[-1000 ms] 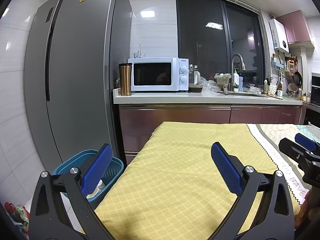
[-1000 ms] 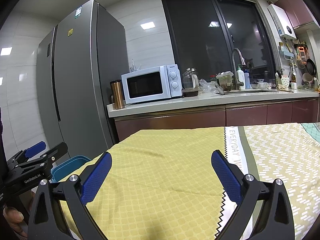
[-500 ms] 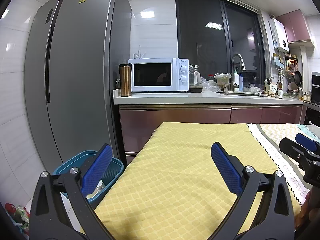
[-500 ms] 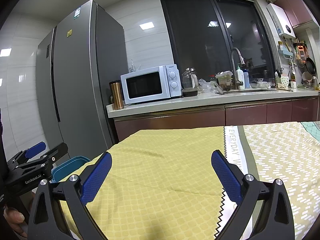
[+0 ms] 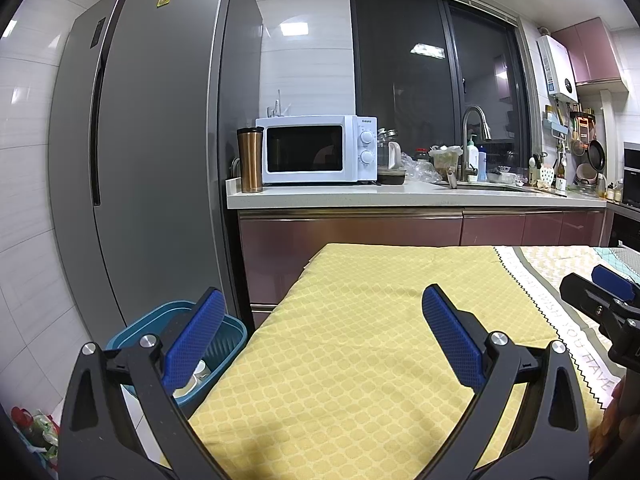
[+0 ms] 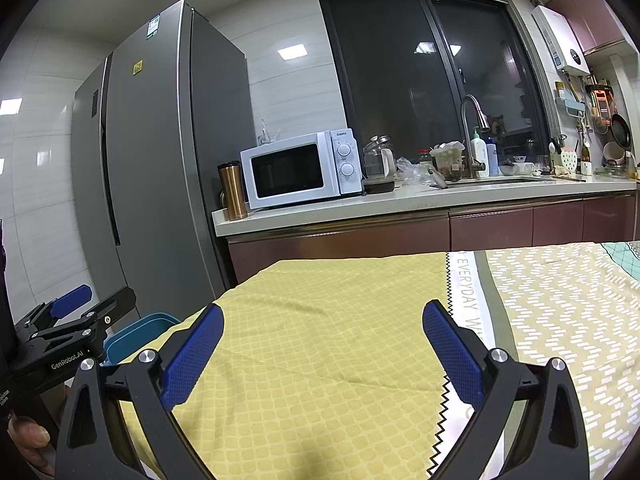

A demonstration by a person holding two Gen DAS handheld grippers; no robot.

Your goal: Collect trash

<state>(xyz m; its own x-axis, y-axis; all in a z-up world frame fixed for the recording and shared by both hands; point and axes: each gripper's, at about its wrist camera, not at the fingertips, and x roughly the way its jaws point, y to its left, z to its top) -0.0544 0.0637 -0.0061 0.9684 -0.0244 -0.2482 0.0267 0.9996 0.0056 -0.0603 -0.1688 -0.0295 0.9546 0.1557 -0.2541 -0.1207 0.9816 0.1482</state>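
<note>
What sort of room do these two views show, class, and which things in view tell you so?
A home kitchen, most likely: a tall grey fridge, a white microwave on the worktop, and a sink tap by the dark window.

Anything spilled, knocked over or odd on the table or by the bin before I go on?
Nothing stands out. The yellow tablecloth lies flat with only slight creases. The blue bin stands upright beside the table with trash inside. Both tools, left and right, are open and hold nothing.

Blue ribbed plastic trash bin (image 5: 224,334) stands upright on floor beside bench w/ yellow cloth; white trash (image 5: 196,374) inside.
</note>
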